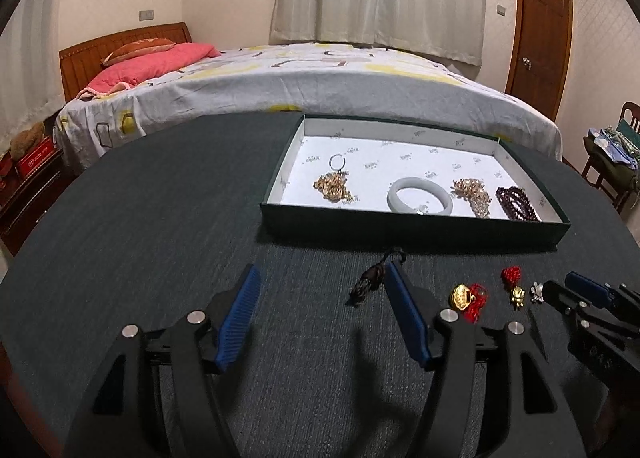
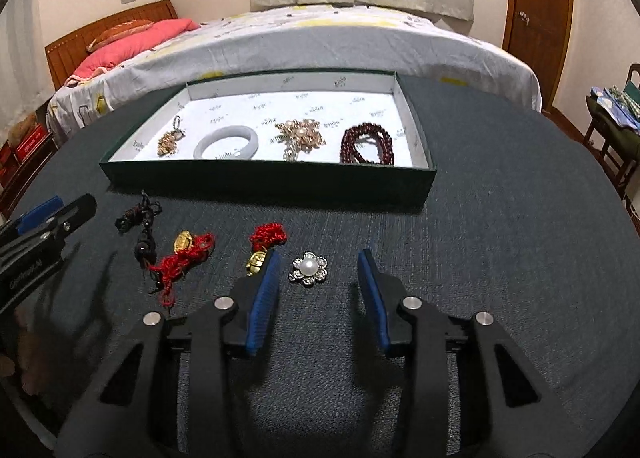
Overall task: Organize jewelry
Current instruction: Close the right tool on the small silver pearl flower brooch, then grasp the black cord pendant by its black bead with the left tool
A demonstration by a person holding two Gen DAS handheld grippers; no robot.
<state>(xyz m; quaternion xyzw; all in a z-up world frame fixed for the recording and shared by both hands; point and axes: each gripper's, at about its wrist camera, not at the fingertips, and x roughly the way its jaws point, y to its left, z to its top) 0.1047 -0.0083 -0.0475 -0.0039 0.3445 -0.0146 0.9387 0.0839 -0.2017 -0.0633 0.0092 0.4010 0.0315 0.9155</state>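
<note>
Hovering over counter: right tool released, empty, brooch lying between its tips, nearer left finger. Left tool released, empty; dark charm just inside its right finger. Box beyond.

Both views are taken from low over the dark table, angled downward toward the bed. The green tray is shared by both, and each gripper is caught at the edge of the other's view.
</note>
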